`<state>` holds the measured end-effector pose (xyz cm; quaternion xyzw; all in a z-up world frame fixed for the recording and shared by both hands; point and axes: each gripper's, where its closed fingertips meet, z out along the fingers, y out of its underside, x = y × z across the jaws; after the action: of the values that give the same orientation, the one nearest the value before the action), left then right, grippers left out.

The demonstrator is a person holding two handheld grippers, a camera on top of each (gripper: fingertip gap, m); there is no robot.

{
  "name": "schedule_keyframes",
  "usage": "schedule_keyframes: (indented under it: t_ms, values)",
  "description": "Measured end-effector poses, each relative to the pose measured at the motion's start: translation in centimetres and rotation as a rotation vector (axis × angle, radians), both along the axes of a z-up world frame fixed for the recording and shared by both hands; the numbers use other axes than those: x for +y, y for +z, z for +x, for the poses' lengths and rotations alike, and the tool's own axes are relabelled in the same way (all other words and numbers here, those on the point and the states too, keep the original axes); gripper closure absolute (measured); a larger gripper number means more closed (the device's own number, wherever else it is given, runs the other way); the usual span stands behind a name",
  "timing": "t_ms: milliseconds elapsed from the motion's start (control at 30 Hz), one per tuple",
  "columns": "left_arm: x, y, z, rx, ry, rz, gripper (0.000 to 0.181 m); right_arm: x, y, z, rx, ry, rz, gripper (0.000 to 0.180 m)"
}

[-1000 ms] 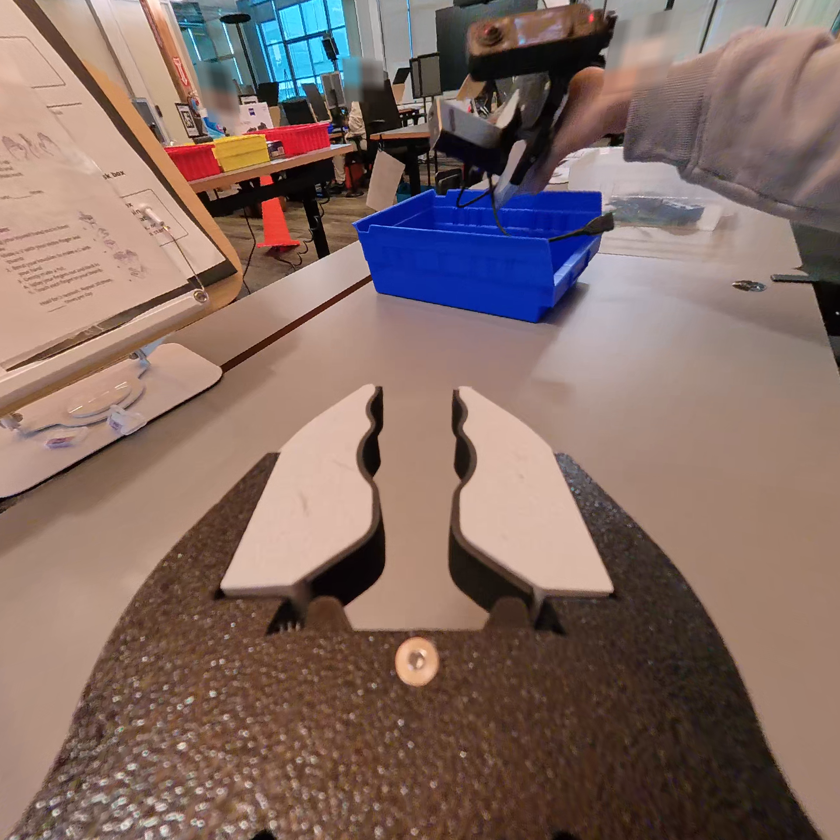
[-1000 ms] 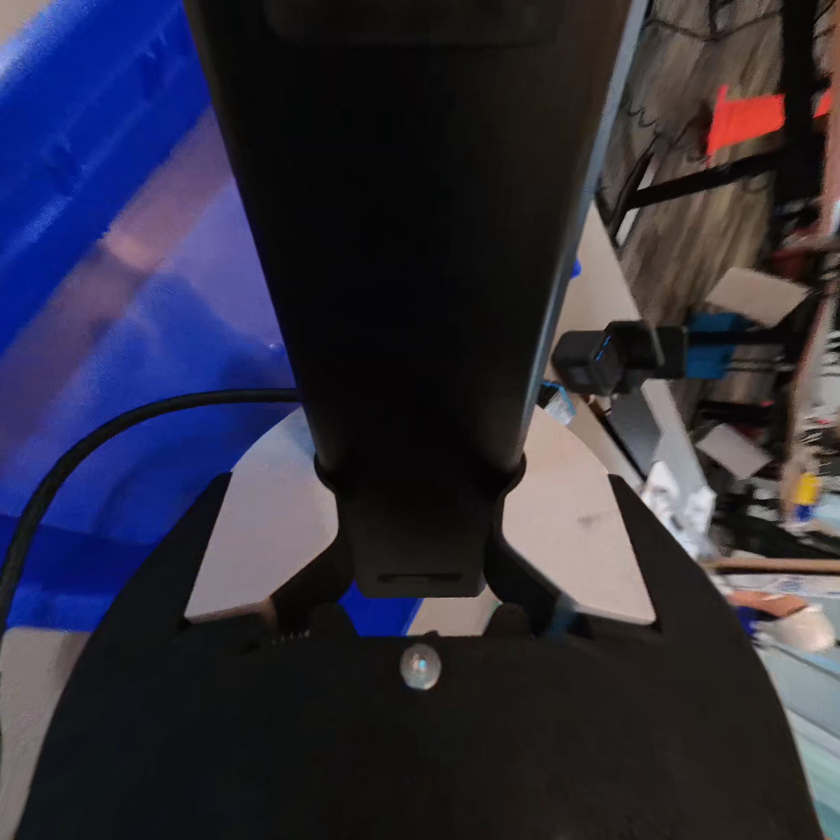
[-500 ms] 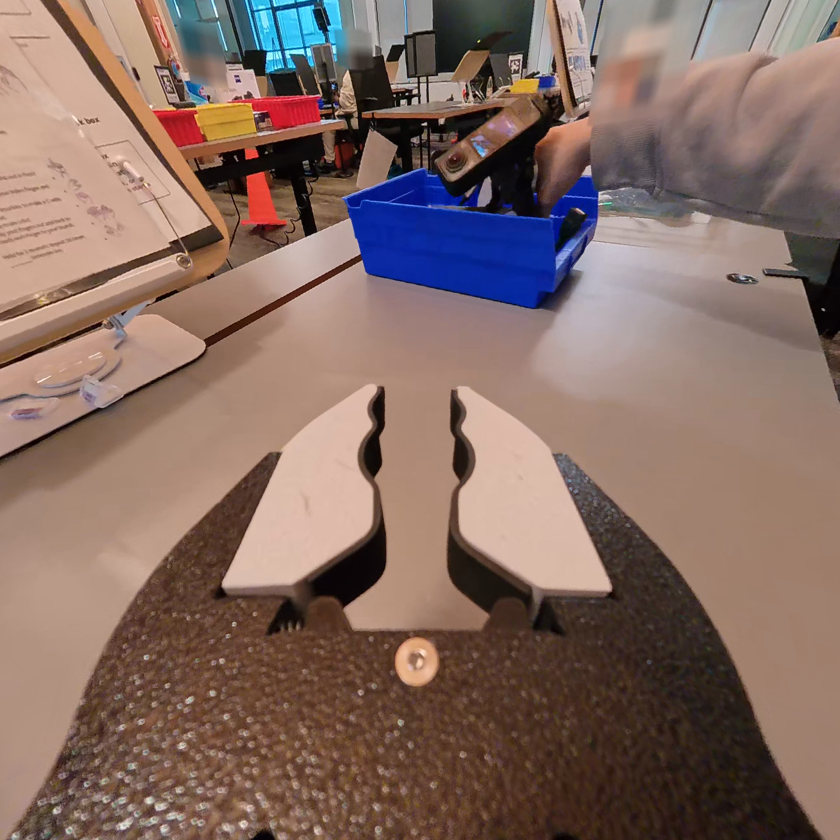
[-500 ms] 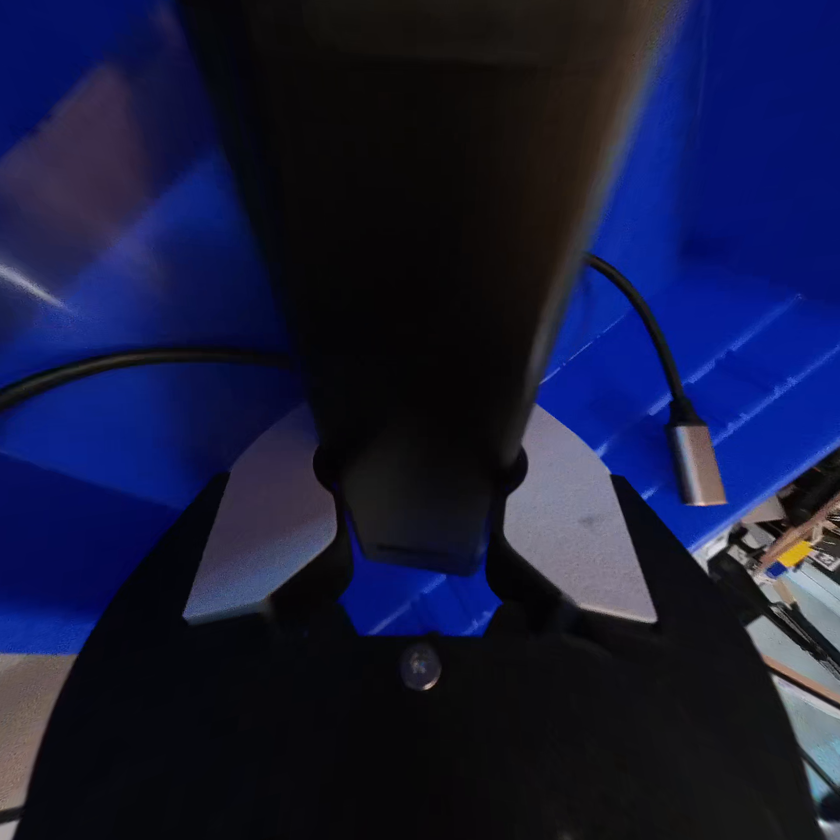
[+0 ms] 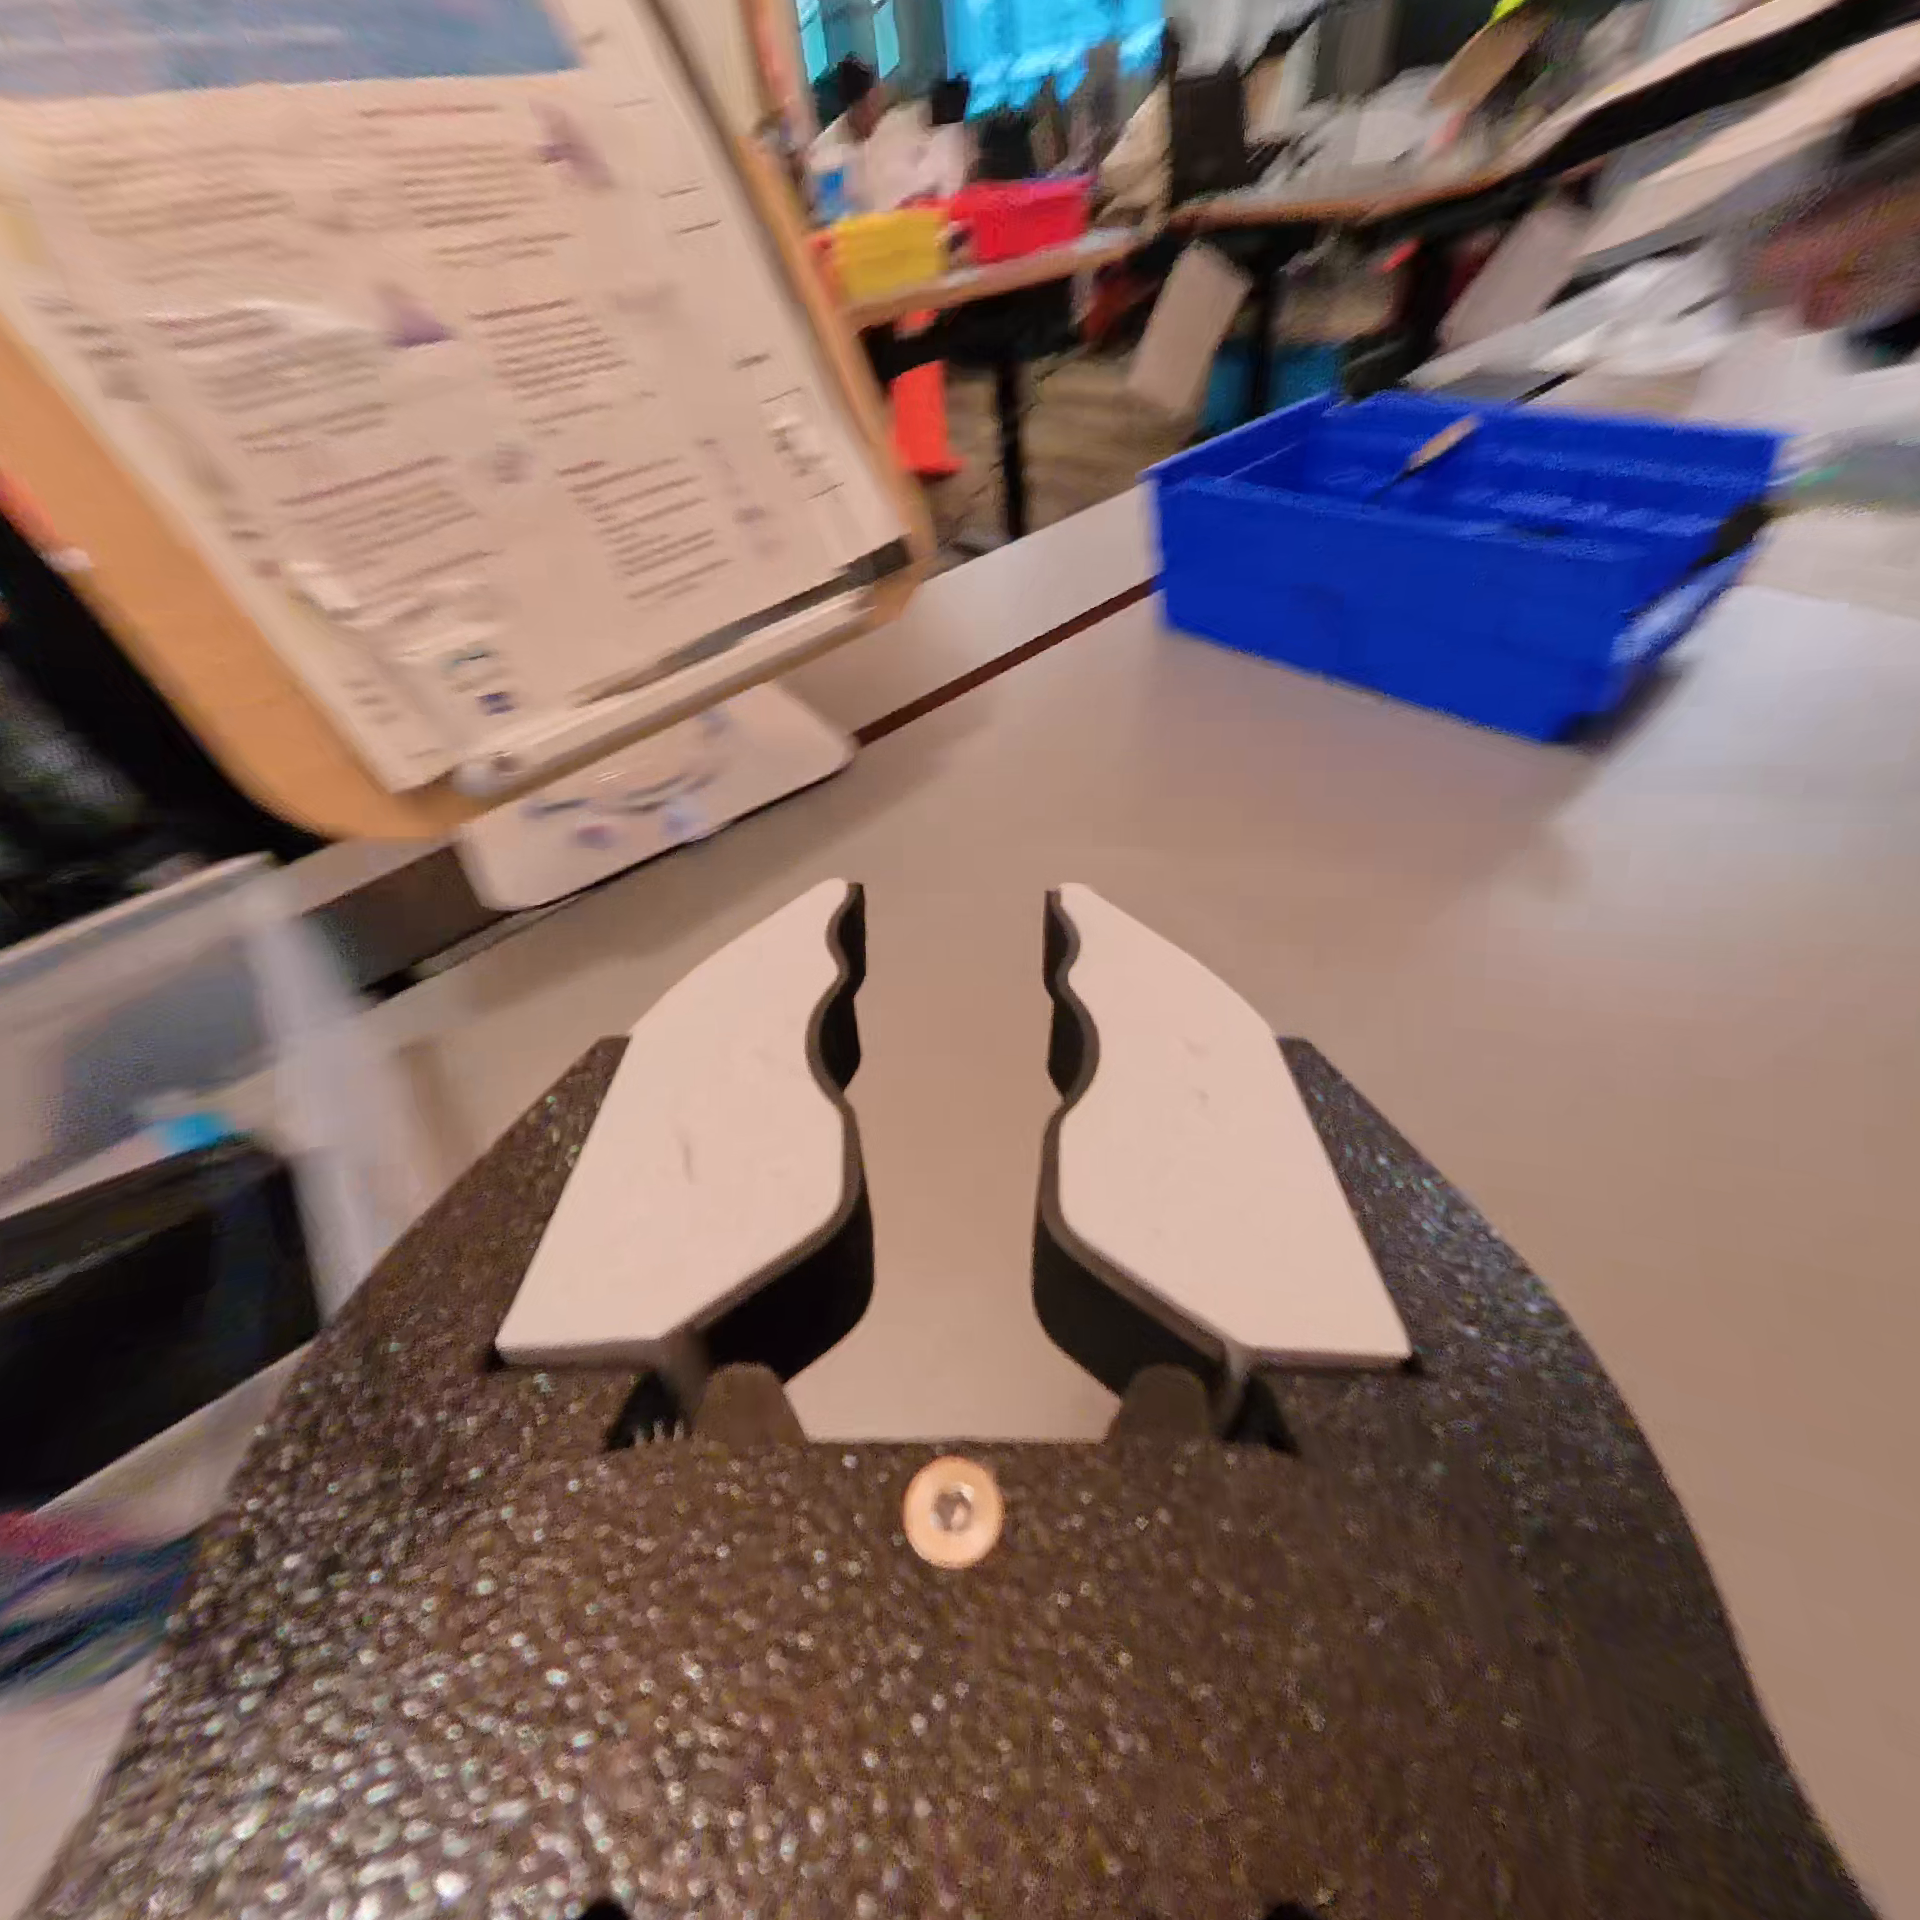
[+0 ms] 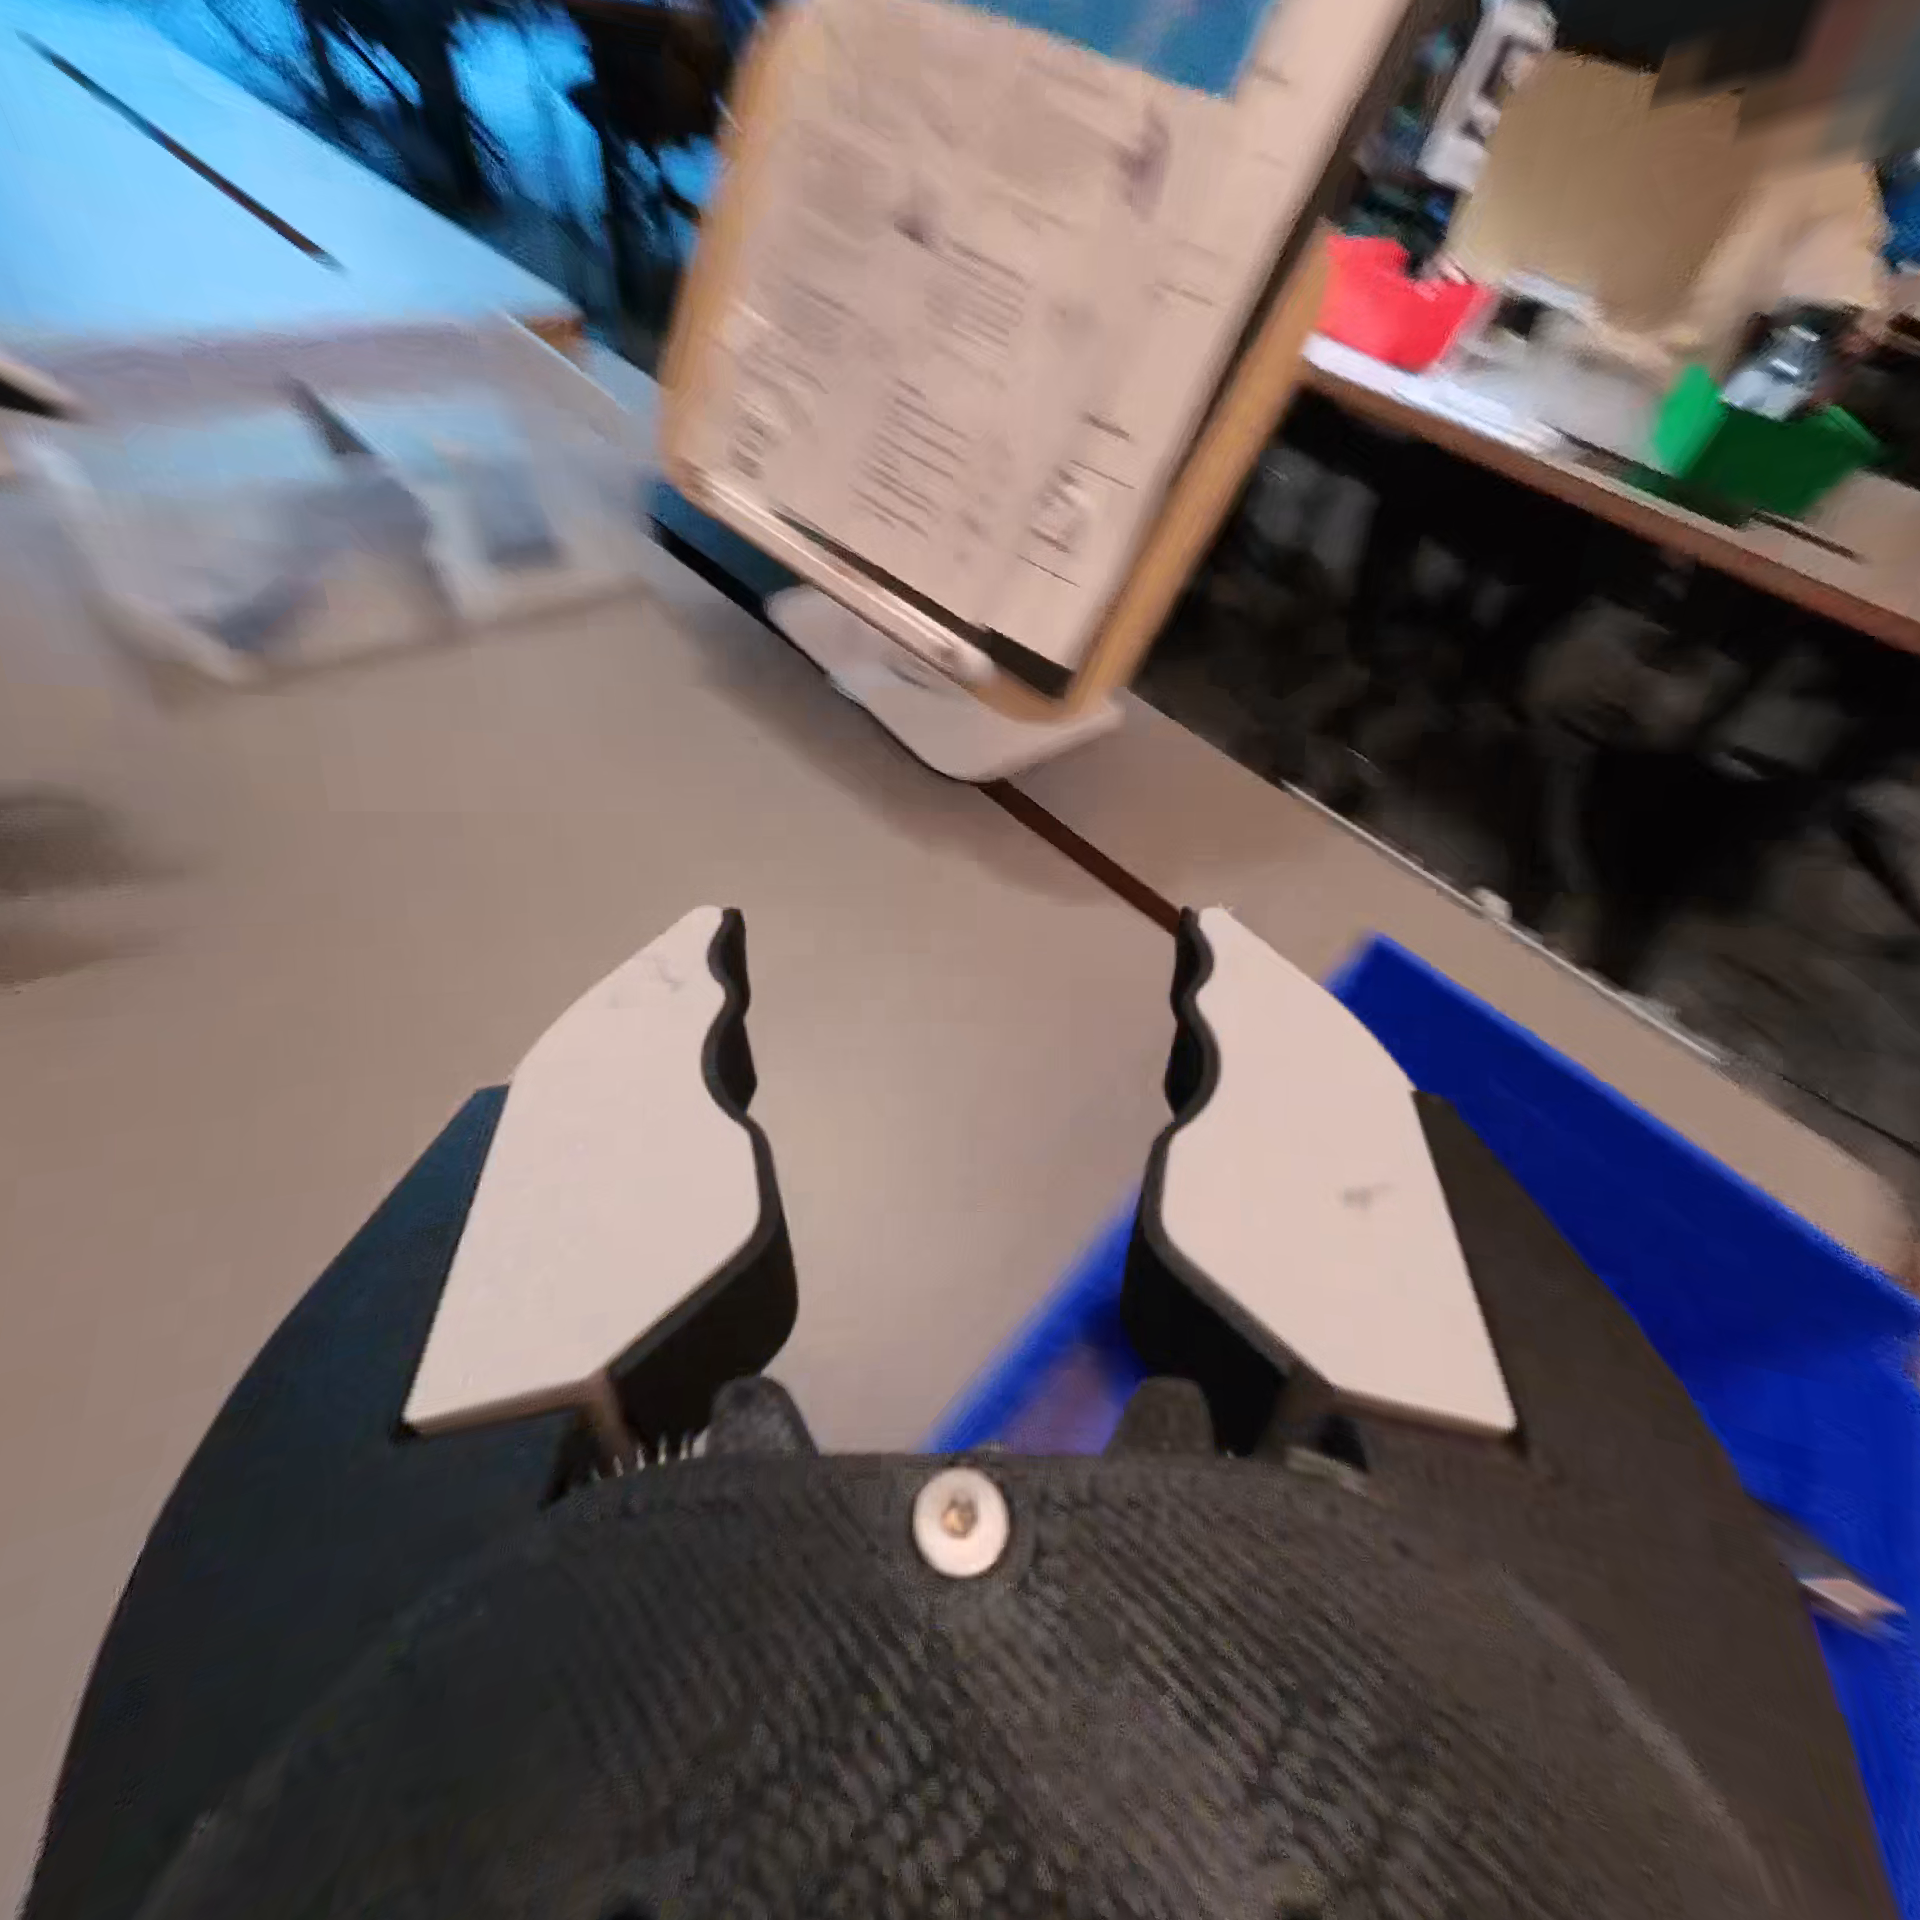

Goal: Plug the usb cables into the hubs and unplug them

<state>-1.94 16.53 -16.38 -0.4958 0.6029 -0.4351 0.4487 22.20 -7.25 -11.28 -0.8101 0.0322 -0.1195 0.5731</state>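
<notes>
My left gripper (image 5: 951,894) is open and empty, low over the grey table (image 5: 1299,883). My right gripper (image 6: 956,920) is open wide and empty, above the near-left corner of the blue bin (image 6: 1683,1226). In the left wrist view the blue bin (image 5: 1403,613) stands at the far right, with a thin grey cable end (image 5: 1432,449) sticking up inside it. The hub is not in view. Both views are blurred by motion.
A wooden document stand with printed sheets (image 5: 436,395) on a white base stands at the left and also shows in the right wrist view (image 6: 987,343). A clear plastic box (image 6: 270,509) lies far left. Other tables with coloured bins are behind.
My right gripper let go of the black hub in the blue bin, opened wide and pulled out towards the document stand. My left gripper swung left, staying open.
</notes>
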Motion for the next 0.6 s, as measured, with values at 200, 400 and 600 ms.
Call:
schedule_keyframes:
  t_ms: [200,400,600]
  values:
    - [18.2,1.5,-0.7,0.368,0.419,0.007,0.125,4.2,-3.7,-7.2,0.094,0.095,0.081,0.096]
    - [28.9,-1.5,2.8,0.829,0.217,0.439,0.104,7.4,-7.7,-13.6,0.042,0.382,-0.07,0.092]
    - [31.3,-7.6,4.8,1.067,-0.13,0.831,0.105,6.9,-10.6,-14.7,0.159,0.476,-0.085,0.093]
